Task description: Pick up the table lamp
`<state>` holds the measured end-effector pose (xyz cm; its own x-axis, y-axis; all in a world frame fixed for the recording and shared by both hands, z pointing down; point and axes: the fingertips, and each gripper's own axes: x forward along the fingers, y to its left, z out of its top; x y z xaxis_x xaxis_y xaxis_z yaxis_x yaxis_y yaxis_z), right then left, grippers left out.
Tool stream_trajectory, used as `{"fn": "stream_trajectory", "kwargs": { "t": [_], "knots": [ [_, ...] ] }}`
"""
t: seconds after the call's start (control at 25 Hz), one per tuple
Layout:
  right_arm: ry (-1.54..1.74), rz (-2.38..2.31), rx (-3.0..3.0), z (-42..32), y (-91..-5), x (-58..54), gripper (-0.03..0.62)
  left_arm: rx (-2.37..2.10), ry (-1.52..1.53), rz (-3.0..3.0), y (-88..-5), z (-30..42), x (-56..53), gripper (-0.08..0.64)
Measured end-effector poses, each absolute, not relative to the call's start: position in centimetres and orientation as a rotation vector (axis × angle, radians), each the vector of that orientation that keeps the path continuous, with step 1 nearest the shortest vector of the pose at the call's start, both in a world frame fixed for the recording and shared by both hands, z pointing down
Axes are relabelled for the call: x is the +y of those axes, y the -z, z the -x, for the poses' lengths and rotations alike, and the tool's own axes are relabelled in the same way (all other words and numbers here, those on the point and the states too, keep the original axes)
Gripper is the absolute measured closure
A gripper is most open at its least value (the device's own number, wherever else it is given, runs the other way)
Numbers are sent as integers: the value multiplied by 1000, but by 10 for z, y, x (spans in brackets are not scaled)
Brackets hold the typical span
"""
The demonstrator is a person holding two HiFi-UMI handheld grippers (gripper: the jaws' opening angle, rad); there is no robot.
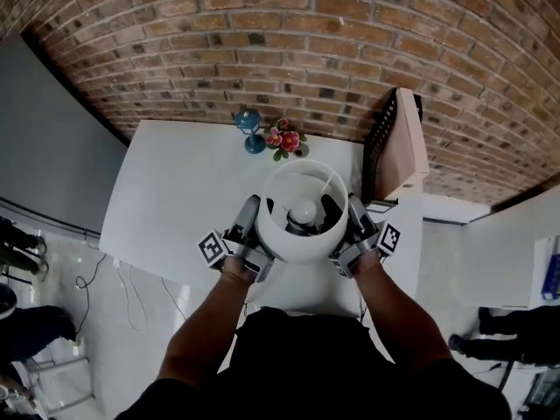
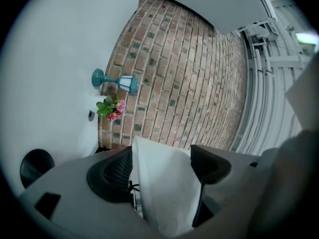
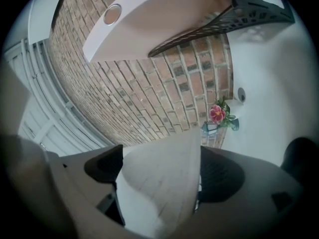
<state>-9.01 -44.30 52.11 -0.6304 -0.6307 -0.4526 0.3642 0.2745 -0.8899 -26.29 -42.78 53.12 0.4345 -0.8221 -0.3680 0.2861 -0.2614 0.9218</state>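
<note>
The table lamp's white drum shade [image 1: 297, 245] fills the middle of the head view, with its bulb [image 1: 303, 212] showing inside; the base is hidden beneath it. My left gripper [image 1: 261, 212] straddles the shade's left wall, one finger outside and one inside. My right gripper [image 1: 341, 208] straddles the right wall the same way. In the left gripper view the shade wall [image 2: 167, 183] runs between the wide-set jaws of the left gripper [image 2: 162, 166]. In the right gripper view the shade [image 3: 159, 183] likewise lies between the right gripper's [image 3: 159, 166] wide jaws. Neither pair visibly squeezes it.
The white table [image 1: 184, 199] stands against a brick wall. A small blue lantern lamp [image 1: 250, 129] and a pot of pink flowers [image 1: 284, 138] stand at its back edge. A black mesh rack with a pale board [image 1: 398, 143] rises at the right. Cables lie on the floor at left.
</note>
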Motion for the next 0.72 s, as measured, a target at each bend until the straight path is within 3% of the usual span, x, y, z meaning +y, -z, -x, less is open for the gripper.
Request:
{"fn": "stream_trajectory", "kwargs": {
  "t": [0.72],
  "knots": [
    [1427,256,1699,78,-449,-390,124,-469,1146,-1498,-462,252,-390,207]
  ]
}}
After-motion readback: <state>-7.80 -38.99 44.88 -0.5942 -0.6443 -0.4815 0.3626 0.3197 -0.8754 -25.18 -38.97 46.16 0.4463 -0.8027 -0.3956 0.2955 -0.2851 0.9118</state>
